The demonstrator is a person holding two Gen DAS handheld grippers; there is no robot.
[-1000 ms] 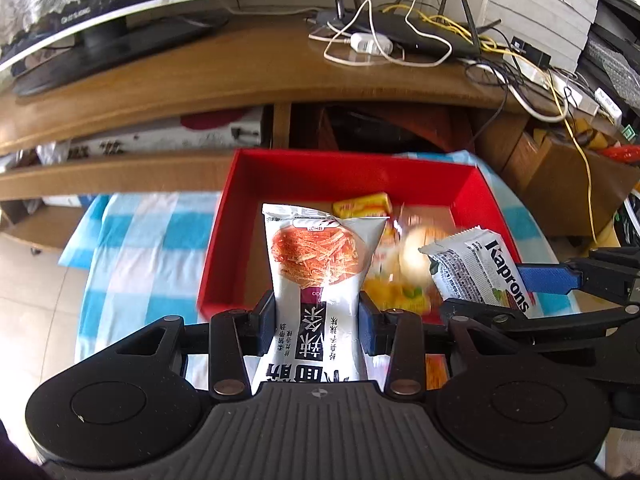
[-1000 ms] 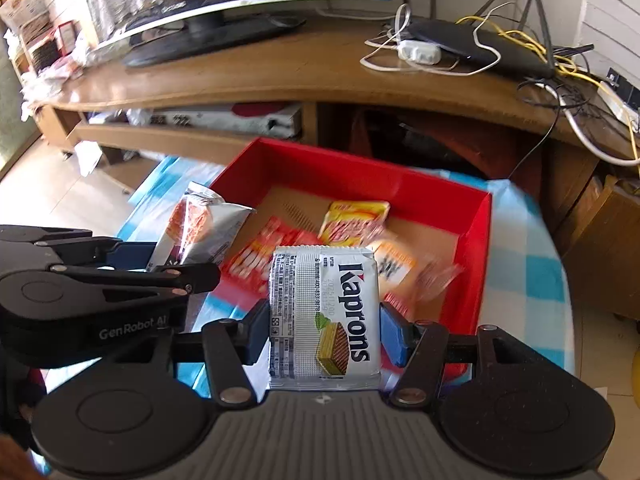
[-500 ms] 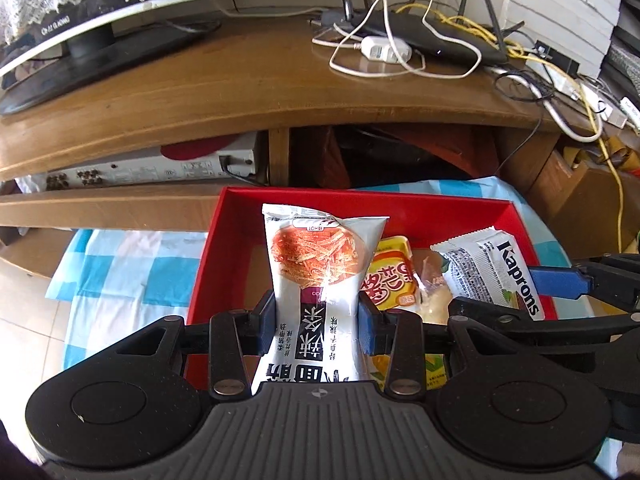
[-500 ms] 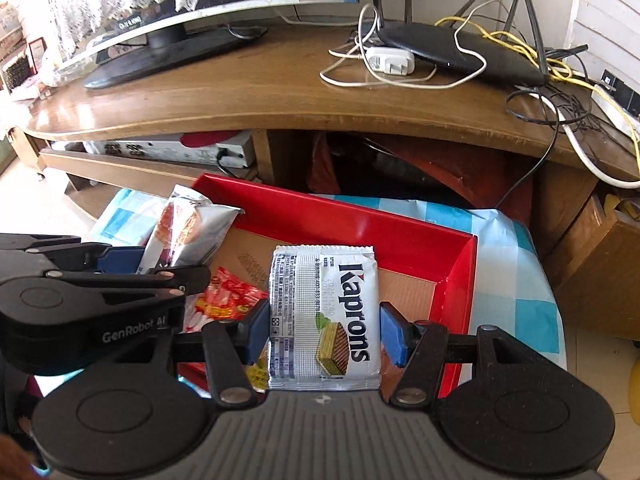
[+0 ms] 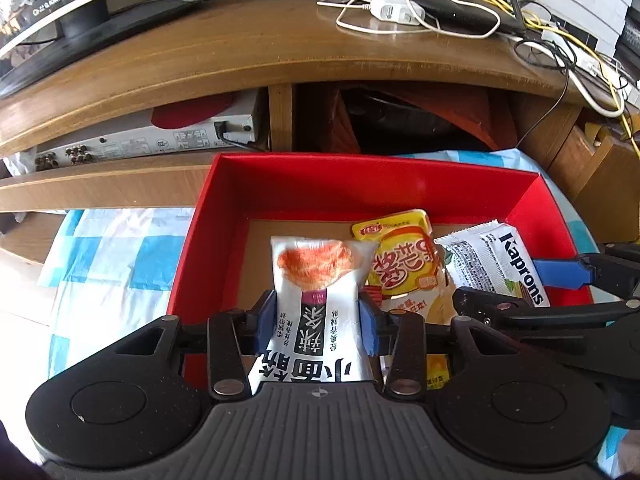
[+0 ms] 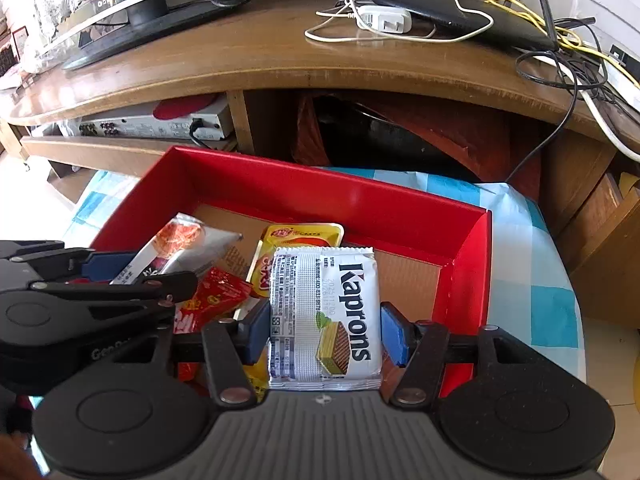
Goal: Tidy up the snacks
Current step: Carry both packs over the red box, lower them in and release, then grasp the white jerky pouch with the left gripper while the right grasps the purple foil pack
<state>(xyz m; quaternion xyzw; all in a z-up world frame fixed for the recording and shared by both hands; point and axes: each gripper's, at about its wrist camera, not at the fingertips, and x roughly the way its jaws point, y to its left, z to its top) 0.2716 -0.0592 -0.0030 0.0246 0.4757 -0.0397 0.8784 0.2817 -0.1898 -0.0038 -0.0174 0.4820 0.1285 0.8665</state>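
We see the wooden surface (image 5: 248,52) across the back, carrying a monitor base and tangled cables, and below it a blue-checked cloth (image 5: 116,256) under the red box (image 5: 360,184), which sits open-topped with a cardboard floor. Inside the box lies a yellow packet (image 5: 400,256), its long axis running away from us. Over the box, our left tongs (image 5: 316,328) hold a white noodle-snack bag (image 5: 316,284), long axis pointing away toward the box's far wall, picture end forward; the jaws are opening, pads still against the bag's sides. Our right tongs (image 6: 320,332) pinch the Kaprons wafer pack (image 6: 324,316) by its long edges, its lettering running lengthwise, the pack pointing forward over the box's right half.
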